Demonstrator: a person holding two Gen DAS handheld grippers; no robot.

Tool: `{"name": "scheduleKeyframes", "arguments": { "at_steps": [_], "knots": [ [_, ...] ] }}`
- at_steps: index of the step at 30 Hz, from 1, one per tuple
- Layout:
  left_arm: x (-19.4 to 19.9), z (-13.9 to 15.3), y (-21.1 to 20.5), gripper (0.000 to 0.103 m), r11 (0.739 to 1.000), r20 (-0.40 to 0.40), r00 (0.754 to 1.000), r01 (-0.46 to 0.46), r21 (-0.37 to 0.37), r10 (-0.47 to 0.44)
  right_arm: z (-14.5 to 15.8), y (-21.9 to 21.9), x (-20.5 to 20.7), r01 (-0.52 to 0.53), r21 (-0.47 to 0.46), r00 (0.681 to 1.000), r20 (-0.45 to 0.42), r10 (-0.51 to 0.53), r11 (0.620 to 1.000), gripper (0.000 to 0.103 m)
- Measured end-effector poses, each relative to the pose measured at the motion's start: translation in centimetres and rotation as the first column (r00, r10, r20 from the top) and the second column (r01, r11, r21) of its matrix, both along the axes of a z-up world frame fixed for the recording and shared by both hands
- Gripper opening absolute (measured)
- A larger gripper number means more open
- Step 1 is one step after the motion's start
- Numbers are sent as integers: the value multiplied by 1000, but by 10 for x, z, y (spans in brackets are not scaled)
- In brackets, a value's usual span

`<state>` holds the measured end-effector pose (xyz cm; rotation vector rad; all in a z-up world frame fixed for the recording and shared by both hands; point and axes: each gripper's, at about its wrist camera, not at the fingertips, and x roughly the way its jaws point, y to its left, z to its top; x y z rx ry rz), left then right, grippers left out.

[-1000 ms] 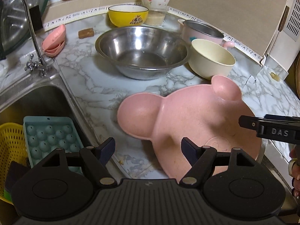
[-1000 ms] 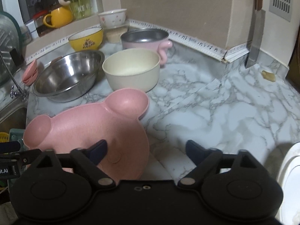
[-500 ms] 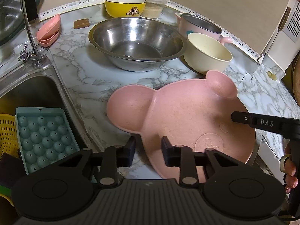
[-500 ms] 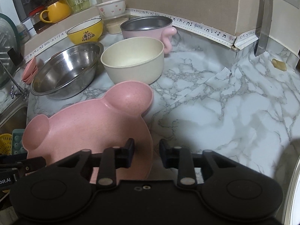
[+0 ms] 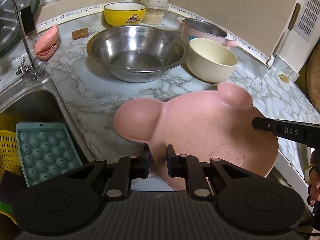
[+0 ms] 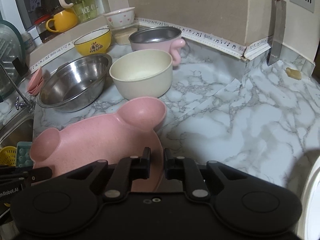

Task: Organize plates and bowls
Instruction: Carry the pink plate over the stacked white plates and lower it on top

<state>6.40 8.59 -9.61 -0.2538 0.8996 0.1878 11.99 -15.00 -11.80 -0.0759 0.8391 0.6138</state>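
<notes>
Both grippers' jaws closing — apparently pinching pink plate (image 5: pixel 200 128) rim.

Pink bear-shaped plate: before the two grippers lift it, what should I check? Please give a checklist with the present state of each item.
1. Left gripper on the pink plate: fingers closing, rim between them. Ok.
2. Right gripper: fingers closing, the other side of the rim between them. Ok.
3. Plate empty: nothing lies in it. Ok.
4. Grip firm enough to lift: cannot tell.
5. Clear of the cream bowl: it stands very near the plate's ear; contact cannot tell.
6. Clear of the steel bowl: bare counter between them. Ok.
</notes>
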Motion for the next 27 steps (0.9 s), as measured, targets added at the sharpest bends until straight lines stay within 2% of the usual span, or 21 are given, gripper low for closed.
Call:
{"name": "scheduleKeyframes", "arguments": {
  "at_steps": [9,14,20,27],
  "knots": [
    [1,20,-22,15,998,46,997,68,1,-68,20,-36,-13,21,26,999,34,-22,999,12],
    [7,33,-46,15,990,82,986,142,10,-142,35,-69,-22,62,44,996,57,-64,997,11],
    [21,46,-87,15,966,114,960,257,6,-256,51,-120,-30,145,60,985,82,-150,988,11],
    [41,54,-151,16,917,143,907,396,34,-397,60,-184,-40,277,72,953,106,-283,958,11]
  ]
}}
